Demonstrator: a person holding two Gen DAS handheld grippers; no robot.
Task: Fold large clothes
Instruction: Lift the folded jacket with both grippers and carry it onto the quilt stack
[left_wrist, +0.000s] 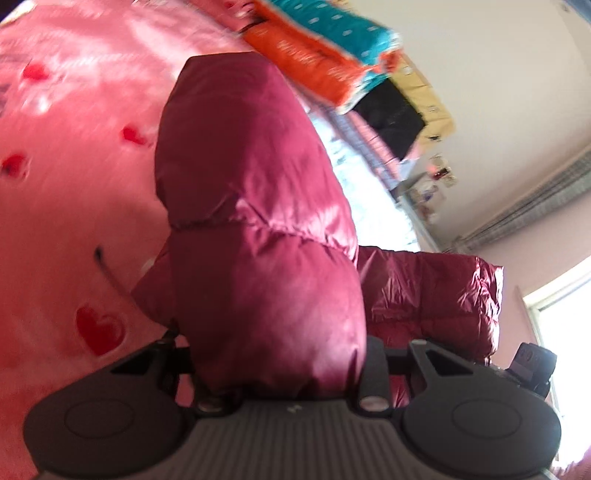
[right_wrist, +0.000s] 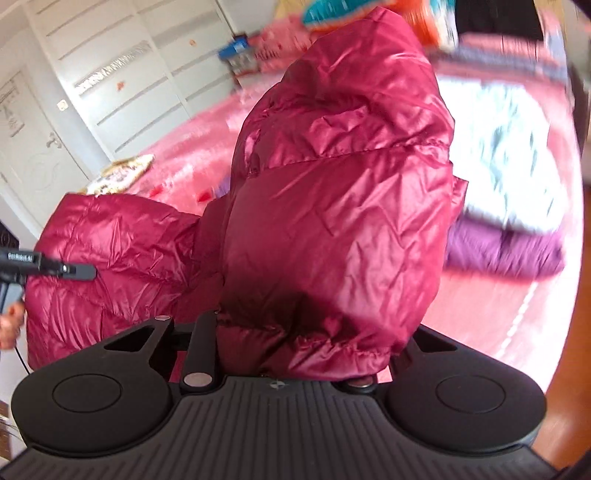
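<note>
Now | left gripper, right gripper each pinching glossy crimson quilted puffer jacket | lifted over pink heart-print bedspread, likely to fold.

The puffy maroon jacket fills the space ahead of the left gripper from 11 to 1 o'clock, bunched between its fingers. Bare pink heart-print bedspread lies open at 9 to 10 o'clock, while stacked folded bedding blocks 1 o'clock. For the right gripper, jacket crowds 9 through 1 o'clock, with a purple folded pile at 2 o'clock.
</note>
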